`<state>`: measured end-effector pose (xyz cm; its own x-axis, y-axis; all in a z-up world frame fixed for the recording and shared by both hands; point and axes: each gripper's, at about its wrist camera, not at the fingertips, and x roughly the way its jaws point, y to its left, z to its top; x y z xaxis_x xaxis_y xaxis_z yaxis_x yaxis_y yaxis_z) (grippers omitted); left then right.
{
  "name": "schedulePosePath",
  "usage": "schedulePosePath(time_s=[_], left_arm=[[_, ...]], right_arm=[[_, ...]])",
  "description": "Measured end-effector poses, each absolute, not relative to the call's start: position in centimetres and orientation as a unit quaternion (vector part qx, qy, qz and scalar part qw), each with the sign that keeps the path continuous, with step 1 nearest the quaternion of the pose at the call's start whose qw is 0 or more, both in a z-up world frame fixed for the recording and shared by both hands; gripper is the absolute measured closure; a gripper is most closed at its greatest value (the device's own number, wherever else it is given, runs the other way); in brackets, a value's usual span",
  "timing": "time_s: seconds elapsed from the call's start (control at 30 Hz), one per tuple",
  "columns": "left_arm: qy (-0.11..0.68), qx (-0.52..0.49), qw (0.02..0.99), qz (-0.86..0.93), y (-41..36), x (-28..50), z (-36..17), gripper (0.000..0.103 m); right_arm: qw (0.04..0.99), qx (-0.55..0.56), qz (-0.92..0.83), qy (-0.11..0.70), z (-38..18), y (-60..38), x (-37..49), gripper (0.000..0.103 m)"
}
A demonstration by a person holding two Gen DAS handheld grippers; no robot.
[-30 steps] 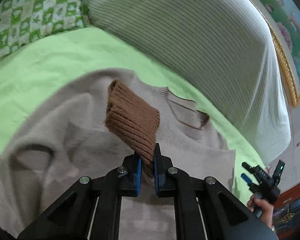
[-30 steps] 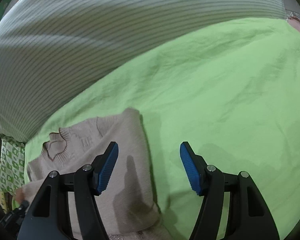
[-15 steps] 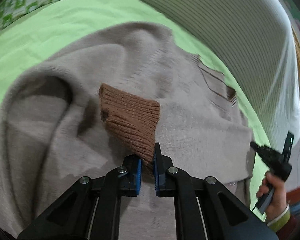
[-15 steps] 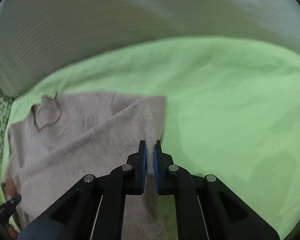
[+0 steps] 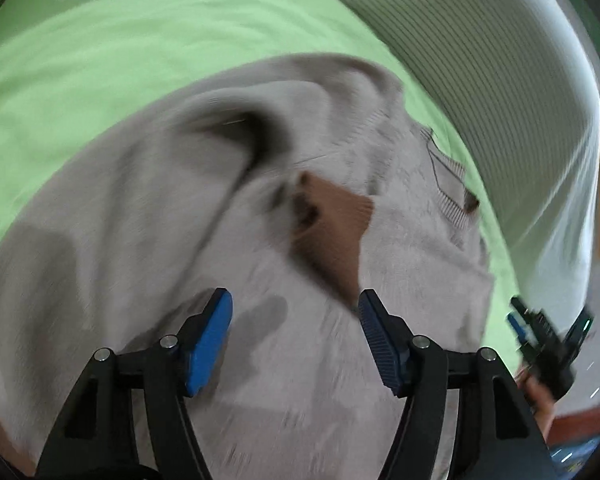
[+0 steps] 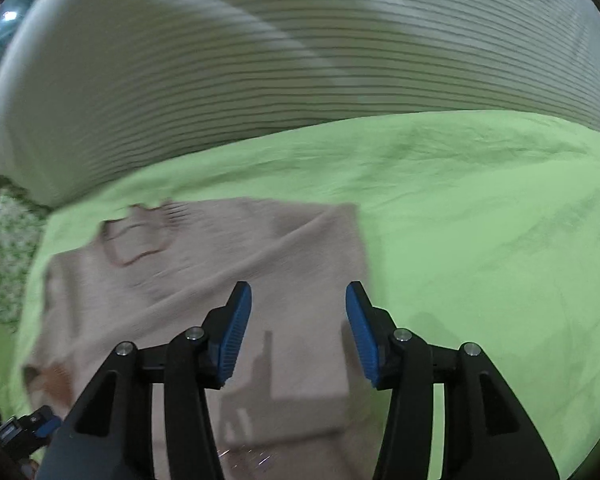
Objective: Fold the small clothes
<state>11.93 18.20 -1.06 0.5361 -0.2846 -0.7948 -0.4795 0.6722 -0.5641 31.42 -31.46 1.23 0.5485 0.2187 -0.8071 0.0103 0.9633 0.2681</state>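
Observation:
A beige knit sweater lies on a green bedsheet, its sleeve folded across the body. The sleeve's brown ribbed cuff rests on the sweater's chest, near the collar. My left gripper is open just above the sweater, the cuff beyond its right finger. In the right wrist view the sweater lies flat with its right side folded in. My right gripper is open over that folded edge. The right gripper also shows in the left wrist view.
A large striped white cushion borders the far side of the sheet. A green patterned pillow sits at the left. The bed's edge and a dark floor lie at the lower right of the left wrist view.
Both grippers have opened. The left let go of the brown cuff, which now lies on the sweater. The right let go of the sweater's side edge.

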Motion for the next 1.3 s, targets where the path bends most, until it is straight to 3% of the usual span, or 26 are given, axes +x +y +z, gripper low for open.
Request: schedulePosePath(time_s=[0.3,0.47,0.8,1.0,1.07,1.1,1.13,1.3], left_arm=[[0.377,-0.677,0.621,0.115,23.8,4.8,-4.9,0.035],[0.325,-0.77,0.528,0.147,24.8,3.1,-6.4,0.035],[0.383,-0.761,0.465,0.242,23.1,-5.6,-6.8,0.035],[0.35,-0.772,0.478,0.23,24.1,-4.7,-7.7,0.036],[0.352,-0.742,0.525,0.224,24.8,-3.4,-6.5,0.048],[0.357,-0.715,0.56,0.22,25.3,-2.5,-5.8,0.074],[0.364,-0.693,0.583,0.217,25.7,-2.0,-5.4,0.092],[0.341,-0.588,0.704,0.205,28.0,0.1,-0.1,0.095]], right_arm=[[0.846,0.122,0.11,0.508,0.2,-25.3,26.6,0.051],[0.841,0.116,0.123,0.514,0.7,-24.1,24.7,0.051],[0.839,0.121,0.126,0.515,1.7,-23.8,24.1,0.051],[0.837,0.118,0.135,0.518,1.6,-22.7,24.0,0.05],[0.836,0.115,0.143,0.518,1.6,-22.2,23.9,0.05],[0.835,0.115,0.145,0.517,1.6,-22.1,23.8,0.05],[0.836,0.116,0.145,0.516,1.6,-22.1,23.7,0.05],[0.838,0.122,0.131,0.515,1.0,-23.6,23.8,0.05]])
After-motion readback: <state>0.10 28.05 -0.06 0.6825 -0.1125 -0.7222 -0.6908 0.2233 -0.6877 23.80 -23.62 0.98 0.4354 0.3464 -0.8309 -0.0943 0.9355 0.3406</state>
